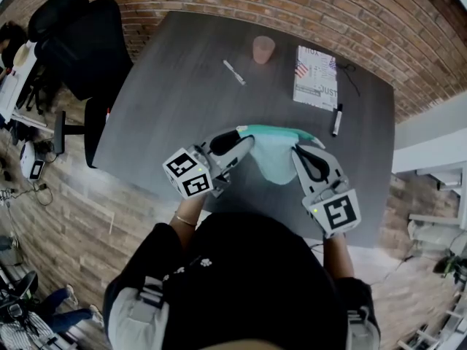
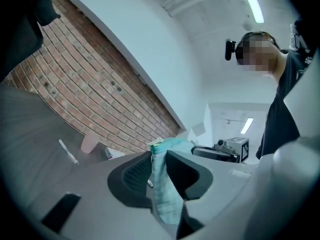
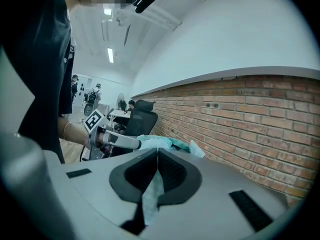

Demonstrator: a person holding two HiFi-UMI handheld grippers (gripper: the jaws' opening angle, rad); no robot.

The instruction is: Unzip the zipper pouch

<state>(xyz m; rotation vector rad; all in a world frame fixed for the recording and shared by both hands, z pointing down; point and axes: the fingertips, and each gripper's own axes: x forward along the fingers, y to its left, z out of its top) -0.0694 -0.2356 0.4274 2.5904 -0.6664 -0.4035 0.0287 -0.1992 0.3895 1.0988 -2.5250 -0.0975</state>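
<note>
Teal zipper pouch (image 1: 274, 162) hangs above the dark table (image 1: 168, 100); left gripper (image 1: 244, 140) clamped on its one top end; right gripper (image 1: 299, 150) pinched tight on the other.

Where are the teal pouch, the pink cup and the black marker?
teal pouch (image 1: 275, 159), head view, its hanging middle.
pink cup (image 1: 263, 49), head view, its side.
black marker (image 1: 336, 120), head view, mid-barrel.
</note>
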